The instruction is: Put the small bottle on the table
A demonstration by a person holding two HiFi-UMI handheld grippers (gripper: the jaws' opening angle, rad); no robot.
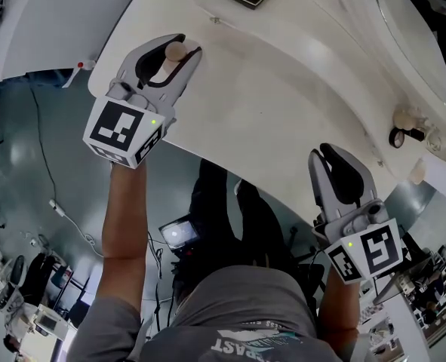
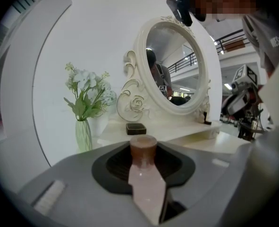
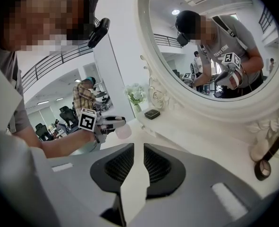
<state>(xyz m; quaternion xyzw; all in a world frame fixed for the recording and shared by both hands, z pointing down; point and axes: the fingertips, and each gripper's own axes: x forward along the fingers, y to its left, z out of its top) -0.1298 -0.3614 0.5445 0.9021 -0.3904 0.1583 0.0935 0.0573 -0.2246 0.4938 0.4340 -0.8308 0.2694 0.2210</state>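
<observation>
Task not finished: my left gripper (image 1: 183, 45) is clamped on the small bottle (image 2: 145, 174), pink body with a brown cap, held over the near edge of the dressing table (image 1: 283, 89) at 11 o'clock in the head view. I can't tell if it touches the top. What's left, I judge: set it down, let go. My right gripper (image 3: 139, 148) at 4 o'clock is empty, jaws a narrow gap apart.

Counts:
- one table
- one oval mirror (image 2: 174, 70) at 12
- one vase of flowers (image 2: 84, 134) at 9
- one dark box (image 2: 136, 128)
- one bottle
</observation>
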